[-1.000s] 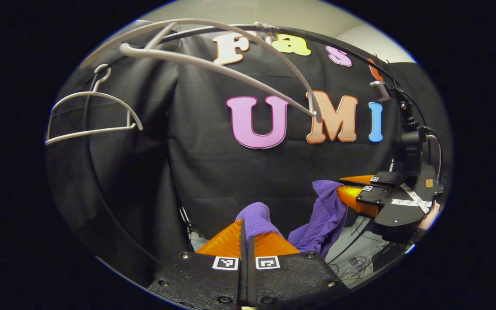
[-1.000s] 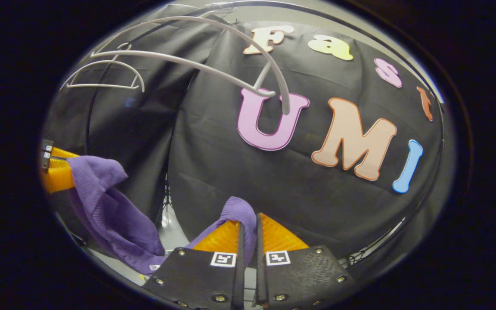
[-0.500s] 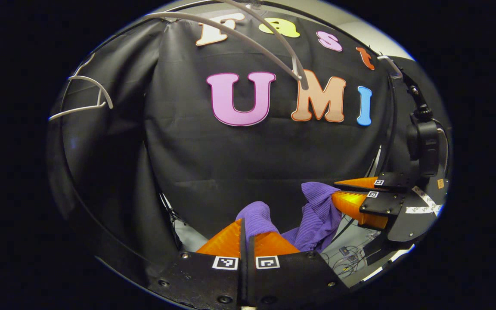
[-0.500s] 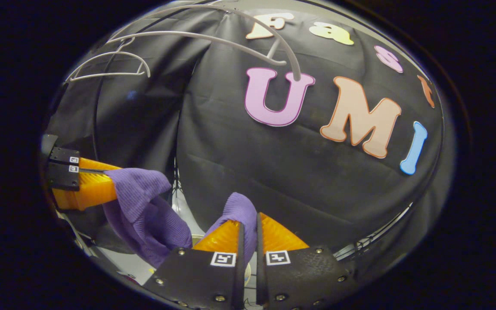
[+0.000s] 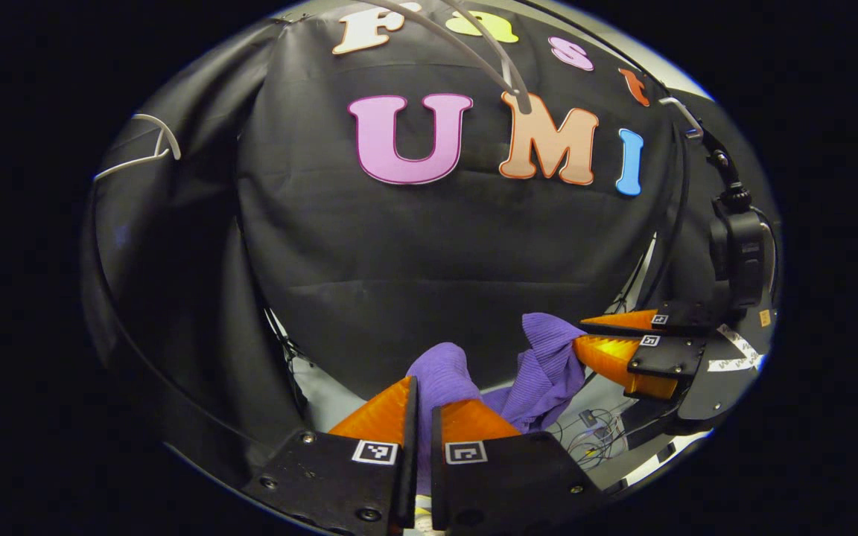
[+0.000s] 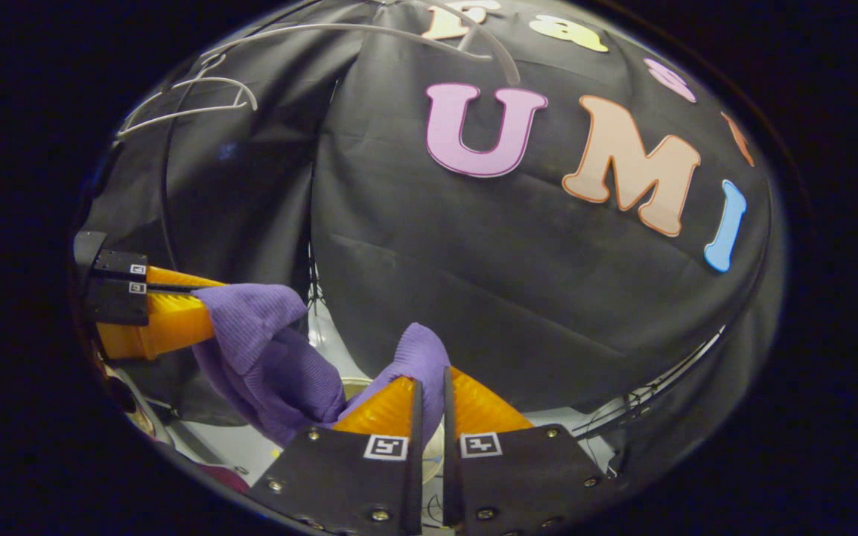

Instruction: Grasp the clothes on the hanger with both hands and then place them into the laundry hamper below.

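Black cloth wall behind, two bare white hangers high against it: one (image 5: 507, 71) overhead, one (image 5: 142, 149) far off to the side.

Left gripper (image 5: 421, 394) nearly closed, a narrow slit between the fingers, a fold of the purple garment (image 5: 541, 365) pinched there; right gripper (image 6: 429, 387) closed tight on another fold of the same garment (image 6: 265, 350); seen also from the left gripper view, right gripper (image 5: 608, 339) level with the garment and just beside it, fingers clamped on the cloth; likewise left gripper (image 6: 176, 313) in the right gripper view, clamped on the bunched end. Garment slung between the two grippers, well below the overhead hanger, fully off it, sagging in the middle. Hamper not made out; only a pale floor and some cables (image 5: 593, 439) below the garment.

Risks: a thin pinch on a ribbed knit, so a slip from either side on a quick drop; a loose middle fold catching on the hamper rim; release before the garment is over the opening, likely since the hamper is hidden.

Against a second ago: both hangers higher toward the top edge, so both grippers lower; grippers closer together; garment more bunched; left fingers parted a touch wider.
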